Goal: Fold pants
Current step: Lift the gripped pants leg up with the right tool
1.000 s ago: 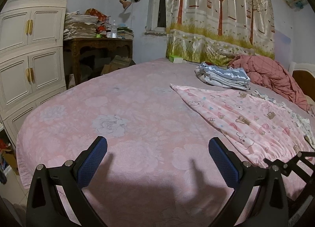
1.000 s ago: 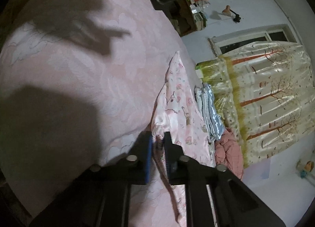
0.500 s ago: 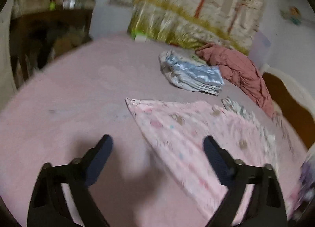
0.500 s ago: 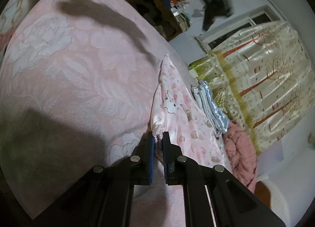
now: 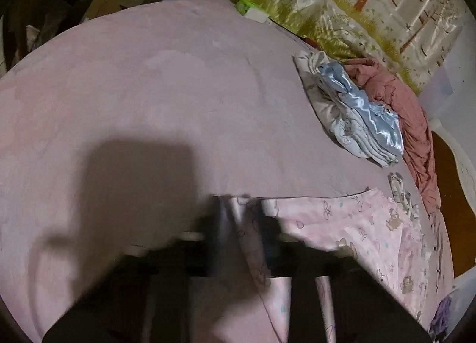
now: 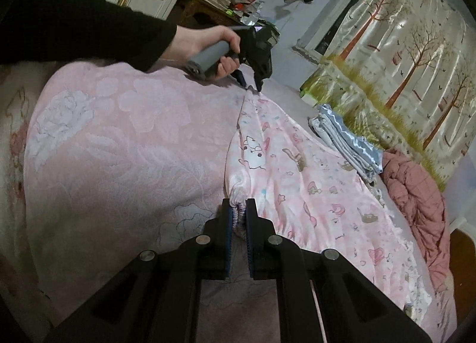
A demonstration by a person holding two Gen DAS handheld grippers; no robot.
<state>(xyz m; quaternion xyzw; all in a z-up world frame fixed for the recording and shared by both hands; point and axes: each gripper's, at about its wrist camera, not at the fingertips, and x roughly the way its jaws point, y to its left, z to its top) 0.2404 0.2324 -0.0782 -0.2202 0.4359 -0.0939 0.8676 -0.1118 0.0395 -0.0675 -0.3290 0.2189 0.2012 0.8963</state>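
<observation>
I have the pink printed pants (image 6: 297,170) spread on the bed (image 6: 119,146), pinched at two points along one edge. My right hand-held gripper (image 6: 238,218) is clamped on the gathered elastic waistband, which bunches between its blue pads. Ahead of it and slightly to its left, my left hand-held gripper (image 6: 250,84) has closed on the far corner of the fabric; in its own blurred view the cloth (image 5: 342,224) sits between the dark fingers. No fold shows yet: the pants lie stretched out to the right of both grippers, so I judge the whole folding remains. I see no containers here, only a stack of folded laundry (image 6: 348,140) and a crumpled reddish quilt (image 6: 416,191) beyond the pants.
</observation>
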